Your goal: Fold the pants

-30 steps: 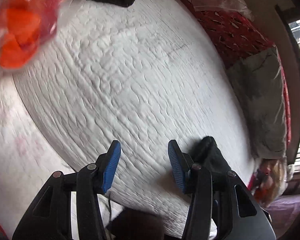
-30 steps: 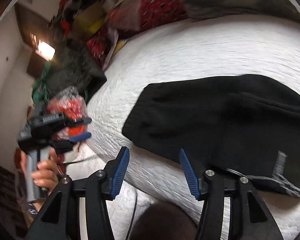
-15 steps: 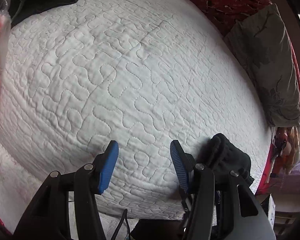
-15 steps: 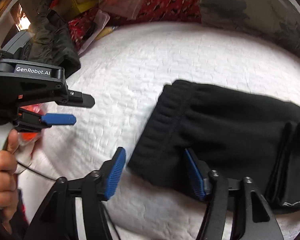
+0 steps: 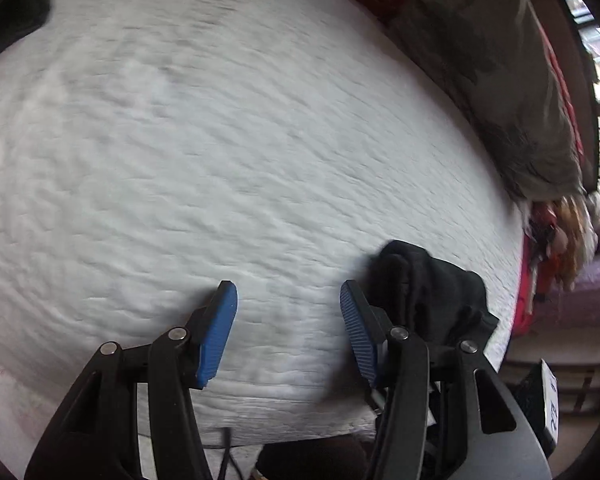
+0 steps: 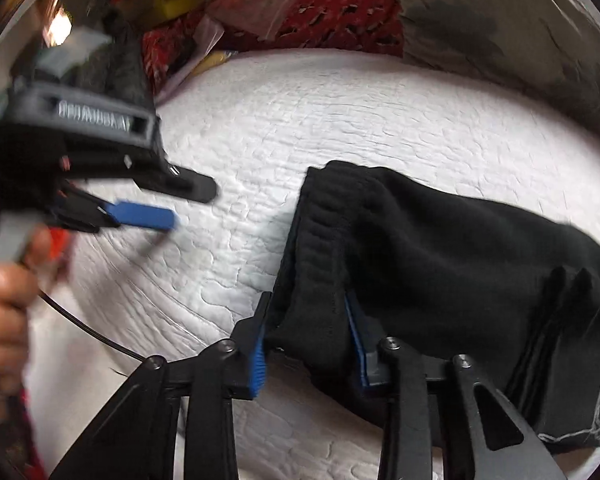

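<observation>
Pants point(image 6: 440, 248), black and already doubled over, lie on the white quilt point(image 6: 340, 120) near the bed's front edge, waistband toward the open middle of the bed and leg ends trailing off to the right. Right gripper point(image 6: 306, 332) has just been closing, and its blue pads now pinch the near corner of the waistband, cloth bunched between them. Left gripper point(image 5: 288, 332) hangs over bare quilt with its fingers spread and nothing between them; the dark bundle sits just beside its right finger in its own view. A hand point(image 6: 0, 312) holds that gripper. Judging by this, the grasp for the next fold is half made. What follows probably calls for the left gripper to take the far waistband corner, so both can lift the band evenly and carry it over toward the leg ends without dragging the layers askew.
</observation>
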`<state>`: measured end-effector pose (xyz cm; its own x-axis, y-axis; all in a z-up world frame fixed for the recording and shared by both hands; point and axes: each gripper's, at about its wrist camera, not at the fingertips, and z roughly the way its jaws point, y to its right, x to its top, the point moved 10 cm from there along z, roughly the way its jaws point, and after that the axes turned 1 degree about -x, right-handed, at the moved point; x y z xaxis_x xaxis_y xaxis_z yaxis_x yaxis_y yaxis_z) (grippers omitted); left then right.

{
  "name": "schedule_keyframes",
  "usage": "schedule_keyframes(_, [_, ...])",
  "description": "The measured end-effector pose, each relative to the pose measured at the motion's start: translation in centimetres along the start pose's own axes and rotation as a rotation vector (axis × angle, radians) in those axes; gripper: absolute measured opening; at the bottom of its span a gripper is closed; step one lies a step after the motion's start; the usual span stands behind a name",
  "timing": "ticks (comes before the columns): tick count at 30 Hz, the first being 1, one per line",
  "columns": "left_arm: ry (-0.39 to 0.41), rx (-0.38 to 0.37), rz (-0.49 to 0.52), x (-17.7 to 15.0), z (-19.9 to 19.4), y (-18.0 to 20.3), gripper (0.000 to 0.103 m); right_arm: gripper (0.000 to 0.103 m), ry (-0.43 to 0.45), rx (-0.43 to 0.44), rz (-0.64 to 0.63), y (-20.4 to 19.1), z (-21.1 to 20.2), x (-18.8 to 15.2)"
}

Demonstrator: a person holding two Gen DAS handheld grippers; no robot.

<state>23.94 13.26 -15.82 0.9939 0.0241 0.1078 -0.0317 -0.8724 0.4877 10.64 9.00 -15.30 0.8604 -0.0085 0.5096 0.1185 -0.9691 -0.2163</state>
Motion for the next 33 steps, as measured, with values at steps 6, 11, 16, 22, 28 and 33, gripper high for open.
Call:
schedule_keyframes(6, [-0.076, -0.126, -0.025, 0.8, 2.7, 3.8, 0.065, 0.032, -0.001, 0.112, 0.109, 0.8, -0.9, -0.3])
schedule_keyframes(11, [-0.088, -0.136, -0.032, 0.7, 3.9, 5.4, 0.071, 0.033, -0.004, 0.138, 0.125, 0.8, -1.0, -0.1])
schedule_keyframes(16, [-0.105, -0.108, -0.039, -1.5, 3.8, 6.2, 0.021, 0.032, -0.003, 0.165, 0.151, 1.2, -1.8, -0.1])
schedule_keyframes(22, [-0.052, -0.191, -0.146, -2.7, 1.2, 7.5, 0.019, 0.032, 0.006, 0.205, 0.170, 1.9, -4.1, 0.0])
schedule_keyframes(28, [-0.013, -0.215, -0.073, -4.9, -0.3, 14.9, 0.019, 0.033, 0.081, 0.263, 0.211, 4.7, -9.2, 0.3])
schedule_keyframes(33, [-0.040, -0.169, 0.061, -7.7, 3.2, 23.2, 0.019, 0.033, 0.129, 0.285, 0.357, 11.7, -12.6, -0.7])
